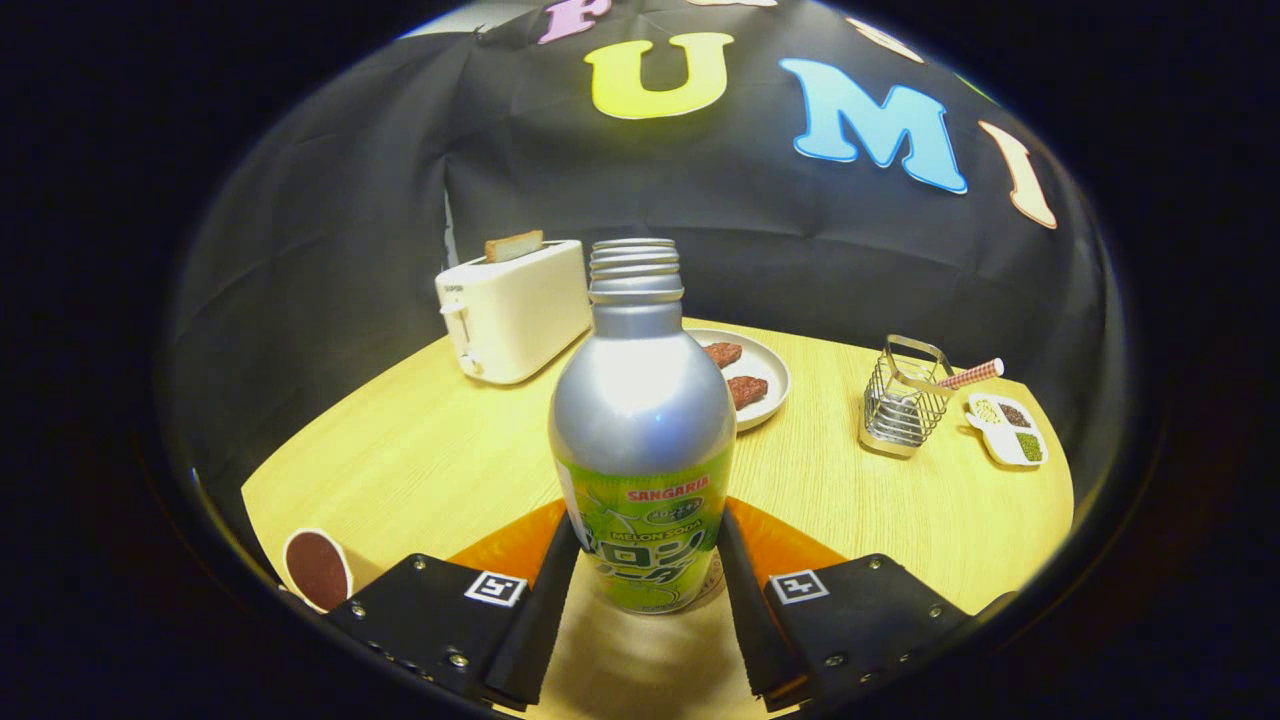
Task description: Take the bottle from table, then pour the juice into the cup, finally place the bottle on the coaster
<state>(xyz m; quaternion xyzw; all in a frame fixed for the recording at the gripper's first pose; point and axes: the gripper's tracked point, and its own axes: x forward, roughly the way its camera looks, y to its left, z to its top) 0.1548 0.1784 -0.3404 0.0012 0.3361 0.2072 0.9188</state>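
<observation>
A cup of dark liquid sits at the worktop's near edge; a toaster holds toast. The uncapped silver bottle, labelled "SANGARIA MELON SODA", stands upright on an orange coaster, both fingers of the gripper pressed against its sides. Beyond: a plate with brown pieces, a wire basket, a divided dish.

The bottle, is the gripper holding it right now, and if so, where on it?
Yes. The gripper has both fingers pressed against the lower labelled body of the bottle, one on each side, over the orange coaster.
</observation>
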